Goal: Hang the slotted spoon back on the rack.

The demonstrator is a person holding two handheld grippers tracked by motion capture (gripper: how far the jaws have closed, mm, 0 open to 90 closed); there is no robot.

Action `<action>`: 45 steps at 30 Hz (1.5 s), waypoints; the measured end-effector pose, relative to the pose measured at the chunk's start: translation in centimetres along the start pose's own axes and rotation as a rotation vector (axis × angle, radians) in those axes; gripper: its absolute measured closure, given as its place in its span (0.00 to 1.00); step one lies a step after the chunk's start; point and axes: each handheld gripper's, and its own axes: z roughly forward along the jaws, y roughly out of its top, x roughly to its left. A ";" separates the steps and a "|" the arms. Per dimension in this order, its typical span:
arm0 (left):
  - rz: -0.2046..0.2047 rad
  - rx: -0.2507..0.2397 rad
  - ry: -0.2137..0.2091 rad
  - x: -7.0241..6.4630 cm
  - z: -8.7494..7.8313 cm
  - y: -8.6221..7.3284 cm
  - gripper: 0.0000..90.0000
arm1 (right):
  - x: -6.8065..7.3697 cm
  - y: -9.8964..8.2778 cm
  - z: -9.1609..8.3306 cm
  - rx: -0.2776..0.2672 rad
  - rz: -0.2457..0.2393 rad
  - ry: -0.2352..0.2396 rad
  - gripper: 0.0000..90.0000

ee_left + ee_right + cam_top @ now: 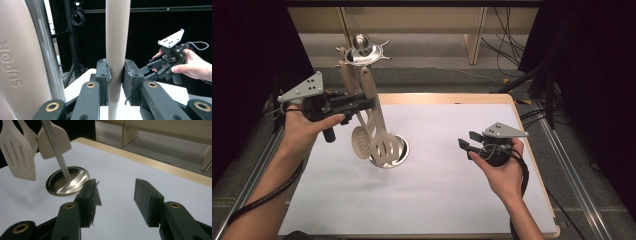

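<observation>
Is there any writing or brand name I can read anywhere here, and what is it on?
"SUPOR": embossed lettering running sideways down the beige utensil handle close to the left gripper's camera, beside the steel pole.
No other words, numbers or signs can be read; the handle held in the left gripper is plain.

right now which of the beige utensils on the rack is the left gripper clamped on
The slotted spatula: the left gripper is shut on its handle. The round skimmer beside it and the other beige utensils hang free of the jaws, from the steel rack.
</observation>
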 end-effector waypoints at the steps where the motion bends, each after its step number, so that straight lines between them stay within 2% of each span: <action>1: 0.001 0.002 0.000 0.0 0.0 0.0 0.83 | 0.0 0.0 0.0 0.000 -0.001 -0.001 0.59; 7: -0.007 0.007 0.000 0.3 0.1 -0.1 0.83 | 0.0 0.0 -0.1 0.003 -0.006 -0.007 0.59; 9: -0.008 0.008 0.000 0.4 0.1 -0.1 0.83 | 0.0 0.0 0.1 -0.021 -0.017 -0.026 0.59; 10: -0.010 0.008 0.001 0.4 0.1 -0.2 0.83 | 0.1 -0.1 0.1 -0.017 -0.001 -0.016 0.59; 12: -0.012 0.005 -0.002 0.5 0.1 -0.2 0.83 | 0.0 0.0 0.0 0.012 -0.005 -0.002 0.59; 14: -0.016 0.006 -0.002 0.6 0.1 -0.2 0.83 | 0.0 -0.1 0.1 0.006 0.002 0.006 0.59; 23: -0.045 0.006 -0.002 1.2 0.1 -0.4 0.83 | 0.0 -0.1 0.1 0.010 -0.003 -0.008 0.59; 32: -0.059 0.005 0.018 1.4 0.4 -0.8 0.83 | 0.0 -0.1 0.1 0.019 -0.001 -0.004 0.59; 39: -0.053 0.007 0.055 1.0 0.4 -0.8 0.83 | 0.0 -0.1 0.1 0.017 -0.002 -0.005 0.59; 40: -0.051 0.007 0.060 1.0 0.4 -0.9 0.82 | 0.1 -0.1 0.0 0.025 0.020 -0.004 0.59; 45: -0.047 0.003 0.082 0.8 0.4 -1.1 0.80 | 0.1 -0.2 0.0 0.028 0.023 -0.003 0.59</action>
